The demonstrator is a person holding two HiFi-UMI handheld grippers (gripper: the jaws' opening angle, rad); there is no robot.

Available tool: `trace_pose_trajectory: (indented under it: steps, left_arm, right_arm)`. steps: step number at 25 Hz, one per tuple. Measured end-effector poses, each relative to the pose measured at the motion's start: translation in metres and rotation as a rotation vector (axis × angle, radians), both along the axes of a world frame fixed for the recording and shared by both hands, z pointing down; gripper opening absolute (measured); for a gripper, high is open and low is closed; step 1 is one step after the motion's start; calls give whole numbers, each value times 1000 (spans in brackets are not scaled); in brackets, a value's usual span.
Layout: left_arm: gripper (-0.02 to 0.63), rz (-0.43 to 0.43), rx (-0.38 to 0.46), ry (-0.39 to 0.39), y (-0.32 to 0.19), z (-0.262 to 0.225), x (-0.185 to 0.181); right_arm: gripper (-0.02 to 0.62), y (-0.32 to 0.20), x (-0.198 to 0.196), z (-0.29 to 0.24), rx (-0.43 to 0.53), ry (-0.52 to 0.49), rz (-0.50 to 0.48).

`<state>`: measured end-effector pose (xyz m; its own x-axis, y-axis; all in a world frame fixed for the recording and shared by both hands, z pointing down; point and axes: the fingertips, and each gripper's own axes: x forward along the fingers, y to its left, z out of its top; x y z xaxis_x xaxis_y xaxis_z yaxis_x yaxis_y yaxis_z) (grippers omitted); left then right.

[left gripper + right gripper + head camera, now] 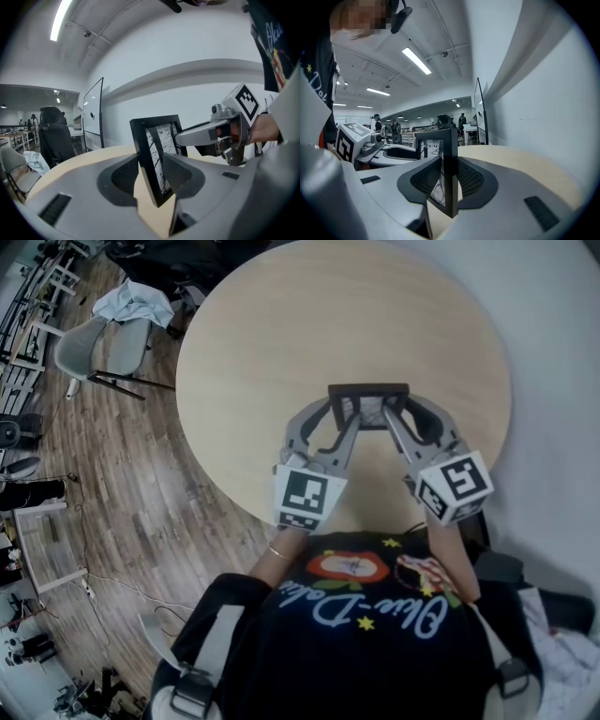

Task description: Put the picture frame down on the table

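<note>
A black picture frame [368, 390] stands upright over the near part of the round wooden table [281, 352]; whether it touches the top I cannot tell. My left gripper [339, 416] is shut on its left side and my right gripper [400, 416] on its right side. In the left gripper view the frame [157, 154] sits edge-on between the pads of the left gripper [152, 164], with the right gripper [206, 136] behind it. In the right gripper view the frame [449, 159] is pinched by the right gripper [449, 176], and the left gripper [393, 152] shows beyond.
A grey chair [103, 338] with a cloth draped on it stands on the wooden floor left of the table. A whiteboard [93, 115] and an office chair [54, 136] stand beyond the table's far edge. People and desks fill the room's background.
</note>
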<state>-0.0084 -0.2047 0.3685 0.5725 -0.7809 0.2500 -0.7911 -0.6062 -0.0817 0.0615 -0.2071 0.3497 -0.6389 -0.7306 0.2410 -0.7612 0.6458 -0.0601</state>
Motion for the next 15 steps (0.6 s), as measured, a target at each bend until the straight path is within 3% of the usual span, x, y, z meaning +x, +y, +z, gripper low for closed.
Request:
trace_pose_trajectory:
  steps: [15]
  left_arm:
    - [149,13,-117,-19,-21,49,1]
  right_arm:
    - [87,-24,2,50,-135,12,10]
